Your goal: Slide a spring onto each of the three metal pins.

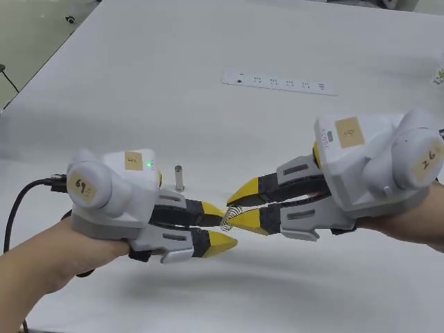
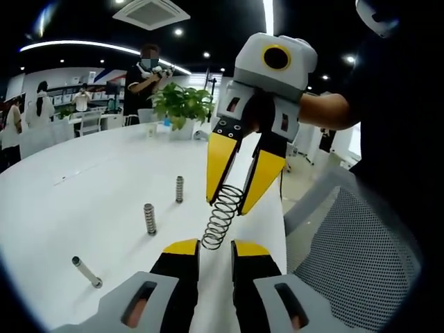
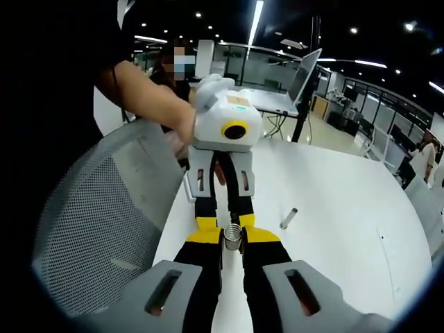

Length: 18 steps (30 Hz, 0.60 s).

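Observation:
A small metal spring [image 1: 230,216] hangs between the two grippers, above the white table. My right gripper [image 1: 248,206] comes in from the right and is shut on the spring [image 3: 232,236]; in the left gripper view its yellow fingers [image 2: 220,164] pinch the spring's far end [image 2: 231,200]. My left gripper [image 1: 218,225] faces it, jaws slightly apart, with the spring's near end [image 2: 211,241] between its tips and a small gap on one side. A bare metal pin [image 1: 179,178] stands just behind the left gripper, pin [image 2: 86,271], pin [image 3: 288,218]. Two more pins carry springs [image 2: 149,219] [image 2: 179,189].
A white power strip [image 1: 279,82] lies on the table [image 1: 139,83] farther back. A black cable [image 1: 21,201] runs off the left gripper. A mesh chair back [image 3: 104,208] stands by the table's edge. People and a potted plant [image 2: 182,105] are in the distance.

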{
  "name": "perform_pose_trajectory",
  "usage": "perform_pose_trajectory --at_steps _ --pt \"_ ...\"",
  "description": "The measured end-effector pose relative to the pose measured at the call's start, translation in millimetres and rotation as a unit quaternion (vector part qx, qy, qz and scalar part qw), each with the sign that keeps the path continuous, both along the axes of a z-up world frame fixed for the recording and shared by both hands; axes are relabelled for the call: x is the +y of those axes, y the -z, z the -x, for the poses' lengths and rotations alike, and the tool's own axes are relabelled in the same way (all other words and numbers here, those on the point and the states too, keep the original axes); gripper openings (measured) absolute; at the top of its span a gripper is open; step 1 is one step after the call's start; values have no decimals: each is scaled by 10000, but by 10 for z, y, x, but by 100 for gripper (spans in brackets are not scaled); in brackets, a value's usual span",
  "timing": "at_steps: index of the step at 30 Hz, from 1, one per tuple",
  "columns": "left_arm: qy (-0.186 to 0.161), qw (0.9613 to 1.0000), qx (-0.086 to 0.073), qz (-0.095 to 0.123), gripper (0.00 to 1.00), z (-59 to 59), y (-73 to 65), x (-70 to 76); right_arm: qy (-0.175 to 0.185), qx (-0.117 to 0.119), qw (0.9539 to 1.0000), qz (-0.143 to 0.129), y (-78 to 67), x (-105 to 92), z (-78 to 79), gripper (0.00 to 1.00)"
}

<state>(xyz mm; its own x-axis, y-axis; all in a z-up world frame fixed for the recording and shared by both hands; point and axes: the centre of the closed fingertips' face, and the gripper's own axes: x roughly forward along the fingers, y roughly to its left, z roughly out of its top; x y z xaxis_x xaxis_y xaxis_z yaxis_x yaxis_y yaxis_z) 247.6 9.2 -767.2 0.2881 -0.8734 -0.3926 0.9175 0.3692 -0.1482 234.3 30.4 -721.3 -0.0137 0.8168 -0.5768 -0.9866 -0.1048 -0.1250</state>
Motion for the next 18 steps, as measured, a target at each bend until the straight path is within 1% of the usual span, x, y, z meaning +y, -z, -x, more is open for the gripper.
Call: perform_pose_trajectory --at_steps 2,7,10,12,18 --pt "-50 10000 26 -17 13 -3 10 29 15 8 10000 -6 -5 5 -7 8" --pt "-180 9998 7 1 15 -19 -15 109 44 -37 10000 8 0 0 -40 8" --pt "-261 9997 19 -17 19 -33 -12 170 53 -110 9999 52 9 -2 -68 8" --pt "-317 9995 22 -65 21 -39 -1 221 56 -103 9999 52 7 5 -75 8" --pt "-568 9984 48 -54 26 -77 -10 383 64 -192 9997 117 31 7 -119 8"
